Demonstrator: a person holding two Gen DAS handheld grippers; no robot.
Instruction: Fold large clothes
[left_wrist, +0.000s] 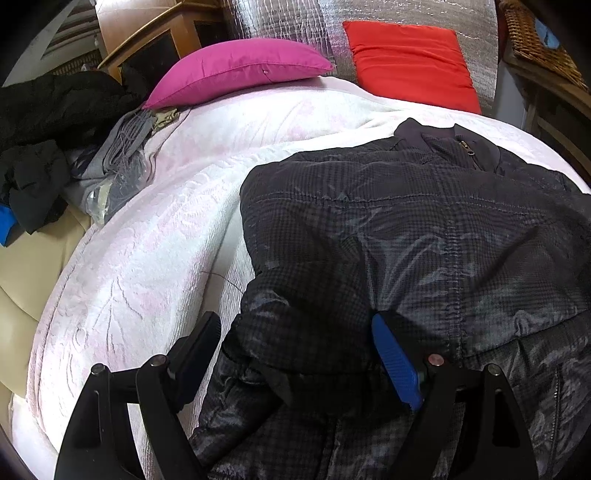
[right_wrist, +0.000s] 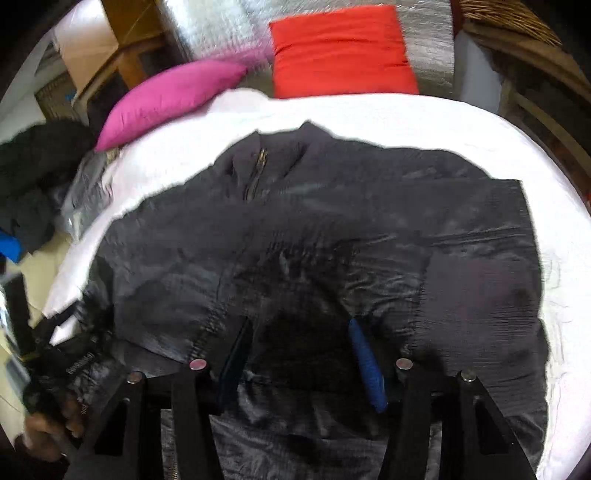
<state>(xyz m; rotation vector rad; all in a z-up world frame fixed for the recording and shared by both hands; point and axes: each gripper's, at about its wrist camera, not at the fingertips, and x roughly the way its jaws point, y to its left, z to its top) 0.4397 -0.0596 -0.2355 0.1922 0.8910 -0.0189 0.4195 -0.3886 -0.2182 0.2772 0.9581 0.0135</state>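
Observation:
A dark checked padded jacket (left_wrist: 406, 229) lies front up on a white blanket (left_wrist: 147, 258), its zipped collar (left_wrist: 465, 147) at the far end. My left gripper (left_wrist: 299, 343) stands wide open over the jacket's near left edge. A bunched fold of fabric lies between its fingers, and the left finger (left_wrist: 199, 343) rests over the blanket. In the right wrist view the jacket (right_wrist: 314, 236) fills the middle. My right gripper (right_wrist: 301, 347) is open low on the jacket's near part, with a hump of fabric between the black finger and the blue pad (right_wrist: 365, 365).
A pink pillow (left_wrist: 236, 70) and a red cushion (left_wrist: 410, 62) lie at the far end of the bed. A heap of dark and grey clothes (left_wrist: 48, 122) sits at the left. A person's hand (right_wrist: 51, 424) shows at the lower left. A wicker basket (left_wrist: 543, 40) stands at the far right.

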